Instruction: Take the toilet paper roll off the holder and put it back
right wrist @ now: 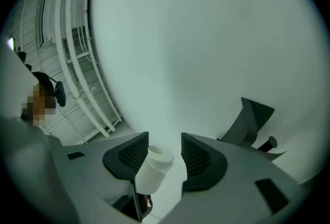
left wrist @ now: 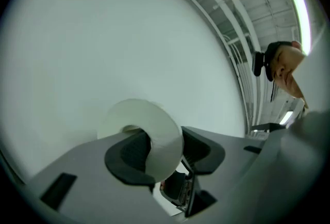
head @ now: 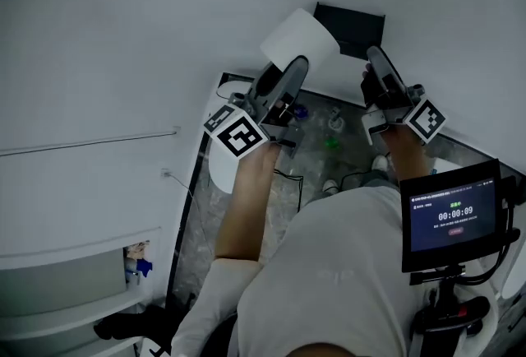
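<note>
One toilet paper roll (left wrist: 154, 125) clamped in left claw (left wrist: 165, 149), clear of one black holder (head: 349, 28). Right claw (right wrist: 164, 152) open, empty, near holder. One timer screen (head: 452, 215).

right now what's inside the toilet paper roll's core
One jaw of the left gripper sits inside the core of the toilet paper roll, clamping its wall against the other jaw. The core's far end is covered.
</note>
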The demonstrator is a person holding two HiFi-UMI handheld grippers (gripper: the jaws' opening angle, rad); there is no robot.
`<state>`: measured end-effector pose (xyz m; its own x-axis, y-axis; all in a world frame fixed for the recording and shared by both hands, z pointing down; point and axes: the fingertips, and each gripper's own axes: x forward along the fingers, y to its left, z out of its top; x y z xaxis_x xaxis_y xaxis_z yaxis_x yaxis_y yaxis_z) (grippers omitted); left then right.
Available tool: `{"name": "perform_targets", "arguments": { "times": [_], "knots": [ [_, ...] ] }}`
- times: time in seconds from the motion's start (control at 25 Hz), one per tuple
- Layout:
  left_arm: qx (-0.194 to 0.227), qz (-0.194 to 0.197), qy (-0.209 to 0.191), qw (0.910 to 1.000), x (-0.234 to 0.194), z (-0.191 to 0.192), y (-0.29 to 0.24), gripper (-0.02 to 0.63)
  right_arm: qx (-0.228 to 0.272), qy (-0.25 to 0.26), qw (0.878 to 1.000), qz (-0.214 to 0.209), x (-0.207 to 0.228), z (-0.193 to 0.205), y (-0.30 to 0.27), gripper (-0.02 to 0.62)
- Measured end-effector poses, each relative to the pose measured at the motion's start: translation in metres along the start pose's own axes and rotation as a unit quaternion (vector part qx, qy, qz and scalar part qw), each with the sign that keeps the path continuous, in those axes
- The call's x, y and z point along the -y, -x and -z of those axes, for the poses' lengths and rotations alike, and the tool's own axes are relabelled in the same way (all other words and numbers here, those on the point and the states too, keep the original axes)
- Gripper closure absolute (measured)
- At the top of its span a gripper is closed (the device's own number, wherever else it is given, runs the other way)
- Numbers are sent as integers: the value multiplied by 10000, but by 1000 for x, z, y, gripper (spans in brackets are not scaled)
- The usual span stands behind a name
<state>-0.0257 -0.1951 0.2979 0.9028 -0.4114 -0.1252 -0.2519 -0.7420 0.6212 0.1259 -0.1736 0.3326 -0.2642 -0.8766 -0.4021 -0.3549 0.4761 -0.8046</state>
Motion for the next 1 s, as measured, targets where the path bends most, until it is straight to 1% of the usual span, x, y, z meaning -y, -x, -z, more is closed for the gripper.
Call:
{"name": "perform_targets", "arguments": {
  "times": [0.08, 0.16, 0.28, 0.36, 0.48, 0.6, 0.68, 0.8, 0.88, 0.92, 1.0],
  "knots": [
    [-508, -62, -428, 9978, 0, -9, -13, 431, 78, -97, 9999, -9, -2, 3, -5, 391],
    [-982, -87, -968, 9904, 0, -18, -24, 431, 59, -113, 9999, -101, -8, 4, -15, 391],
    [-1692, -90, -1613, 9723, -1, -22, -37, 431, 12, -101, 9997, -205, -18, 7, -24, 391],
    [-2203, -96, -1947, 9558, -5, -21, -43, 431, -4, -92, 9997, -232, -22, 8, -27, 391],
    [-2902, -123, -2407, 9261, -14, -19, -43, 431, -59, -101, 9995, -292, -28, 14, -32, 391],
    [-3447, -178, -2797, 8959, -25, -19, -36, 431, -217, -125, 9990, -373, -35, 27, -36, 391],
    [-3818, -214, -3085, 8710, -33, -18, -28, 431, -342, -153, 9984, -421, -39, 37, -38, 391],
    [-4360, -239, -3535, 8273, -44, -14, -19, 431, -498, -202, 9976, -448, -41, 50, -37, 391],
    [-4640, -260, -3780, 8007, -52, -11, -17, 431, -555, -223, 9972, -446, -40, 54, -36, 391],
    [-4768, -261, -3857, 7894, -55, -10, -16, 431, -583, -209, 9972, -428, -39, 55, -36, 391],
    [-5021, -224, -3907, 7712, -60, -7, -11, 431, -627, -186, 9972, -363, -37, 57, -34, 391]
  ]
}}
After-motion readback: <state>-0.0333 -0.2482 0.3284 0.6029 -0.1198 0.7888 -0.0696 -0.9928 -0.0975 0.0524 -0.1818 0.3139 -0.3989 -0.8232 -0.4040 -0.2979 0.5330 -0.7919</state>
